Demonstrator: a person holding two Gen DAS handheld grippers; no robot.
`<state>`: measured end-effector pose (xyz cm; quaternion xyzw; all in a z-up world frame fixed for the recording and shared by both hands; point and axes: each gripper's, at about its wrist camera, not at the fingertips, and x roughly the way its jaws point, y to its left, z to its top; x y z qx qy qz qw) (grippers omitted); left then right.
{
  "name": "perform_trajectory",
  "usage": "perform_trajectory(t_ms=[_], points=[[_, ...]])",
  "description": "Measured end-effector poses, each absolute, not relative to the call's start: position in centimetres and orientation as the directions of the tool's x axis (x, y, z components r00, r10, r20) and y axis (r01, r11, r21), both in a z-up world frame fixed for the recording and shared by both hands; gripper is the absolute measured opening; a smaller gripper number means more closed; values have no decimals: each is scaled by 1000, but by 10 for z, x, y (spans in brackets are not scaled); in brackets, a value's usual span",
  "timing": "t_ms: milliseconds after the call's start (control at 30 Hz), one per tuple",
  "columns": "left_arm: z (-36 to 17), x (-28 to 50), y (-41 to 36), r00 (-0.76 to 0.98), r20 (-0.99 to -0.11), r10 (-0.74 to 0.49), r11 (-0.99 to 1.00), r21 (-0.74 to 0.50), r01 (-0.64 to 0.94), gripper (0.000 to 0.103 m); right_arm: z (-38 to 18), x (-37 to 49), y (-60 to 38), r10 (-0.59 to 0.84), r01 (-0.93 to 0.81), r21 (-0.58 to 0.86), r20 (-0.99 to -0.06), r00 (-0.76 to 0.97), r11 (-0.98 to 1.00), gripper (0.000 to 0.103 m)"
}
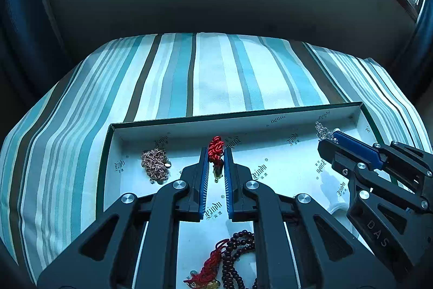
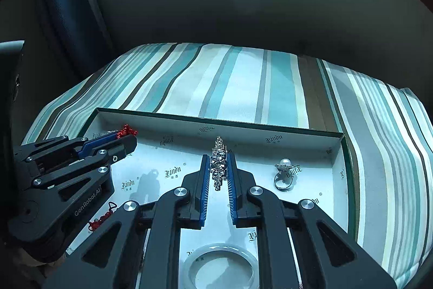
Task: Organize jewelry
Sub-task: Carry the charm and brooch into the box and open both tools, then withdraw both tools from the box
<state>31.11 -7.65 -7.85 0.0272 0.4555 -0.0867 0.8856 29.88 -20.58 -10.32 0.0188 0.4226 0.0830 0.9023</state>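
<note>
A shallow white-lined box (image 1: 243, 121) (image 2: 270, 130) lies on a striped cloth. My left gripper (image 1: 216, 153) is shut on a red knotted cord with a small gold charm (image 1: 215, 149), held above the box floor. My right gripper (image 2: 218, 157) is shut on a sparkling silver crystal chain (image 2: 219, 164). In the left wrist view the right gripper (image 1: 328, 140) shows at the right with the crystal chain (image 1: 323, 132) at its tips. In the right wrist view the left gripper (image 2: 130, 136) shows at the left with the red cord (image 2: 126, 131) at its tips.
In the box lie a rose-gold chain pile (image 1: 155, 164), dark wooden beads with a red tassel (image 1: 232, 259), a pearl ring (image 2: 284, 175), a pale jade bangle (image 2: 220, 267) and a red string piece (image 2: 104, 217). The striped cloth (image 1: 211, 77) spreads beyond, a dark wall behind.
</note>
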Motion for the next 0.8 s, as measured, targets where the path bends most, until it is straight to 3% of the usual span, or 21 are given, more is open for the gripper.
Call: perform_trajectory(t_ms=[267,367,400,433,500,800], points=[[-100,330,-75,490,-862,-132,986,-61,157,11,-119,317,-208,176,-129,124,-807,564,984,13],[-103,331,-73,481,-866,-135,986,-70,150,26,-122,318,-210,172,-116,129,-808,563,985,15],[-103,331,-72,482,-866,-136,986,-73,147,37,-122,318,-211,172,-112,132,-809,562,985,16],[-103,331,-72,484,-865,-137,987,-75,145,45,-122,318,-212,173,-109,135,-809,562,985,27],[-103,331,-71,484,-863,-142,986,-80,146,46,-122,318,-213,172,-100,140,-805,568,985,46],[-94,321,-69,523,-844,-119,988,-52,142,59,-106,303,-219,137,-87,106,-770,623,991,46]])
